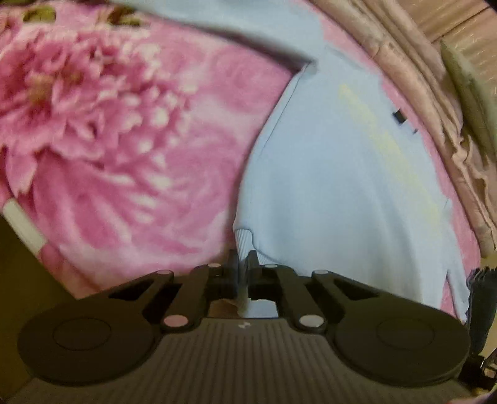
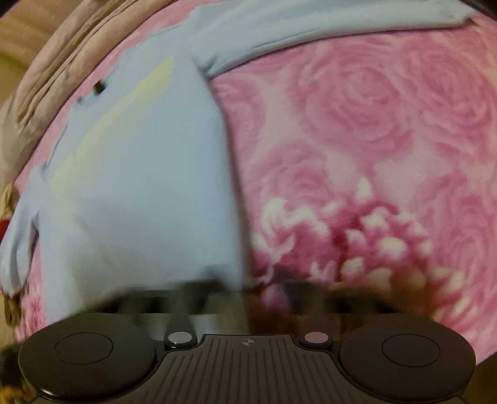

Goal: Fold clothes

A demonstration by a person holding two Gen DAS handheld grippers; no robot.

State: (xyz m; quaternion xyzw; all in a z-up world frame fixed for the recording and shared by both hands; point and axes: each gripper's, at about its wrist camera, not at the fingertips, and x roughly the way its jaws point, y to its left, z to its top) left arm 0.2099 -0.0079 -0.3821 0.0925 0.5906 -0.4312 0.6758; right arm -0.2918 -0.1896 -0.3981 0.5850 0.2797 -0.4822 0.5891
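A light blue sweatshirt (image 1: 335,174) with a pale yellow print lies spread on a pink floral blanket (image 1: 124,149). My left gripper (image 1: 243,264) is shut on the sweatshirt's ribbed hem (image 1: 243,241) at its near left corner. In the right wrist view the same sweatshirt (image 2: 139,186) fills the left half, with one sleeve (image 2: 310,28) stretched across the top. My right gripper (image 2: 248,292) is blurred by motion; its fingers stand apart, open, at the garment's near right corner (image 2: 226,273), with nothing clearly between them.
A bunched beige-pink cover (image 1: 428,102) runs along the far side of the blanket. The blanket's white-trimmed edge (image 1: 25,230) drops off at the near left. A small dark tag (image 1: 399,116) sits at the sweatshirt's neck.
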